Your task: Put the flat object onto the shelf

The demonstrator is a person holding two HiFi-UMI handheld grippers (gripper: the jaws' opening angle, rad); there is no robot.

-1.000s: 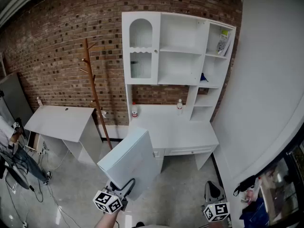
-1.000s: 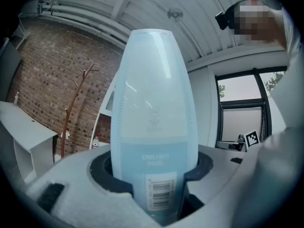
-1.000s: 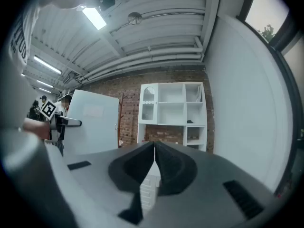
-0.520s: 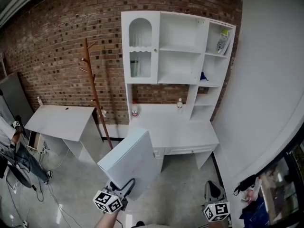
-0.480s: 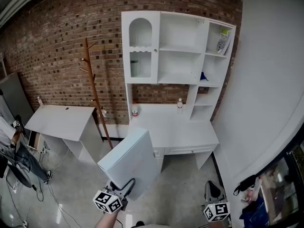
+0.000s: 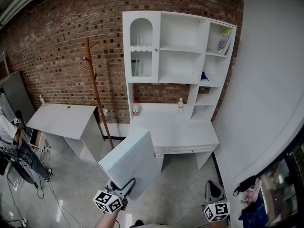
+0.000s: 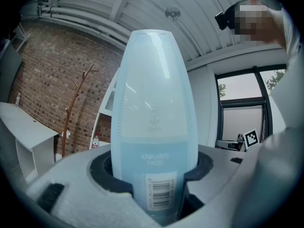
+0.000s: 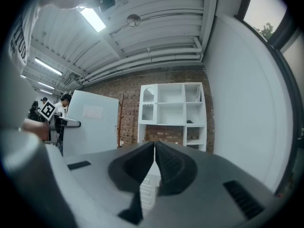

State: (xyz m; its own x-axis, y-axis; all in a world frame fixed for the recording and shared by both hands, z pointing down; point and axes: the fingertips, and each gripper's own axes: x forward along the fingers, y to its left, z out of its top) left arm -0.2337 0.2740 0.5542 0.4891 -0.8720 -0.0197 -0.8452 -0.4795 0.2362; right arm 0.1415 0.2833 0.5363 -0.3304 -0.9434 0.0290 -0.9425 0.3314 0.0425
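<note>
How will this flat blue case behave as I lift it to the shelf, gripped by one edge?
The flat case juts straight from the left tongs without sagging, so it is probably stiff. Held only at one end, it may lever or swing. Its glossy plastic face looks slippery, so it might creep in the grip.

I saw a wooden coat stand (image 6: 95, 91) left of centre against the brick wall (image 6: 52, 46), and a white desk (image 6: 61, 118) at the middle left.
</note>
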